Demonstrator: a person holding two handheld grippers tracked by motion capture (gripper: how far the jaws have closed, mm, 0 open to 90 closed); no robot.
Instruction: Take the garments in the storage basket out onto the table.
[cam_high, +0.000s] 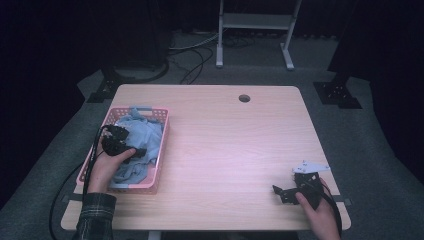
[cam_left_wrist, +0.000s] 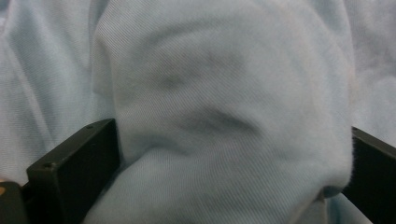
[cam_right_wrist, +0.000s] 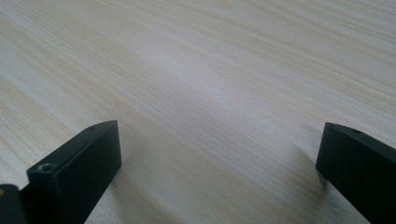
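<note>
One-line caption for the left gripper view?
Left gripper, fingers spread wide around a bulging fold of light blue cloth.

There are no words, numbers, labels or signs to read in any of the pictures.
</note>
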